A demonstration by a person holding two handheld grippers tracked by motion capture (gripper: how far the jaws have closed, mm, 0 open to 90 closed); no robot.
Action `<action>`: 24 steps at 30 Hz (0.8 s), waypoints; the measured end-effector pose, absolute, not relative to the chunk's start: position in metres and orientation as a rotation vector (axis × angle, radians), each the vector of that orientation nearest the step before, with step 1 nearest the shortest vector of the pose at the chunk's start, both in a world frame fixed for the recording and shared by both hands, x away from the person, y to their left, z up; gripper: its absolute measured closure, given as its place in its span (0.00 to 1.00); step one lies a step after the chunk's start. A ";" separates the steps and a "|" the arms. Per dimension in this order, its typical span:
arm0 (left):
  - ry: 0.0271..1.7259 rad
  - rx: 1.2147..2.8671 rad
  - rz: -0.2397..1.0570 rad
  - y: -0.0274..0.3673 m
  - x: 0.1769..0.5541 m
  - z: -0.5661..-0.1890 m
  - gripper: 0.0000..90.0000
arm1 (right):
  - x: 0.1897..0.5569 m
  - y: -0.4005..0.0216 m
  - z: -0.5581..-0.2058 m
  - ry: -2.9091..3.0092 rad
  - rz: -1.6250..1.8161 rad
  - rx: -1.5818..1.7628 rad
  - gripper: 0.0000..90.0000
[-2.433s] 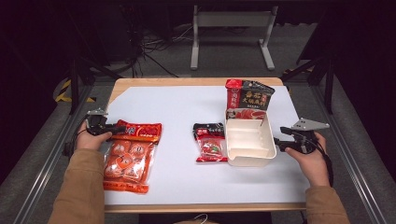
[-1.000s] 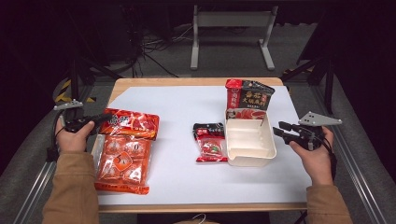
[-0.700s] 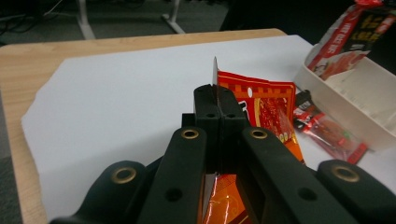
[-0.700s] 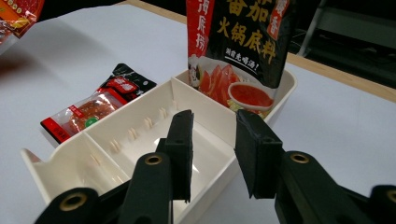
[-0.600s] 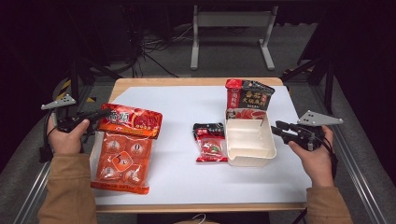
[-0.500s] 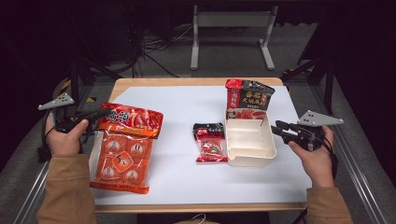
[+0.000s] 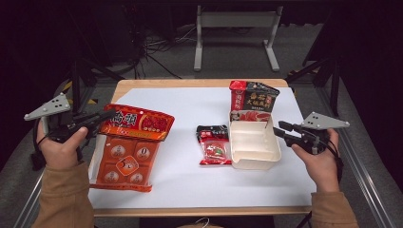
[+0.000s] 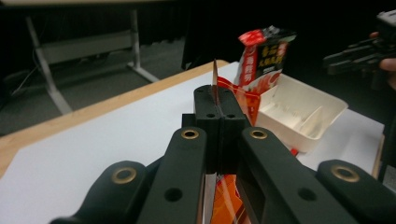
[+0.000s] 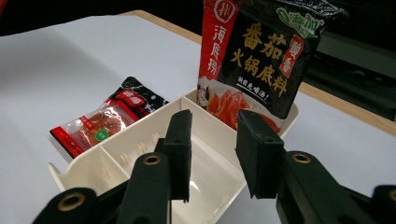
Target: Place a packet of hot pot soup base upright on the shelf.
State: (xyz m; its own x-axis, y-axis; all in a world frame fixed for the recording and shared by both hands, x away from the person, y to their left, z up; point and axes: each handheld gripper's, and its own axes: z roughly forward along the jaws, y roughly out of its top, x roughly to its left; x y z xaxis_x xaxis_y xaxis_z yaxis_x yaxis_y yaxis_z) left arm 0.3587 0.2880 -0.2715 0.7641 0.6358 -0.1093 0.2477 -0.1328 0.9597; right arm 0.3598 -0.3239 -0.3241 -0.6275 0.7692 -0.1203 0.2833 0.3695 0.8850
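White sheeting covers the wooden counter [image 7: 190, 190], with dark floor and a metal stand behind. The large orange packet [image 7: 130, 145] is gripped at its top edge by the left tool [image 7: 102, 118], whose jaws are fully closed on the foil, as the left gripper view confirms; its upper part is lifted while the lower end appears to rest on the counter. The right tool [image 7: 281, 129], jaws partly apart and holding nothing, is poised just beside the cream divided tray [image 7: 254, 156]. One dark pouch [image 7: 253, 99] already stands in the tray; a small red sachet [image 7: 214, 145] lies beside it. Judged from this, packing is partway: two items appear left.
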 end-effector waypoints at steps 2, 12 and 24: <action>0.680 1.710 0.387 0.287 0.356 -0.269 1.00 | 0.359 -0.323 -0.324 2.107 1.197 0.905 0.73; 0.518 1.683 0.344 0.272 0.335 -0.253 1.00 | 0.359 -0.310 -0.321 2.123 1.248 0.855 0.73; 0.491 1.599 0.379 0.259 0.333 -0.250 1.00 | 0.360 -0.268 -0.316 2.153 1.415 0.750 0.66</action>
State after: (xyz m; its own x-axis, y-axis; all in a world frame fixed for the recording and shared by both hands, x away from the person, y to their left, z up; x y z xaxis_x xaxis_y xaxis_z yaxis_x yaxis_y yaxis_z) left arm 0.3329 0.2590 -0.2500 0.8503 0.5241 -0.0472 0.0863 -0.0504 0.9950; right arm 0.3596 -0.2681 -0.3163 -0.7485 0.6588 -0.0755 0.1918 0.3241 0.9264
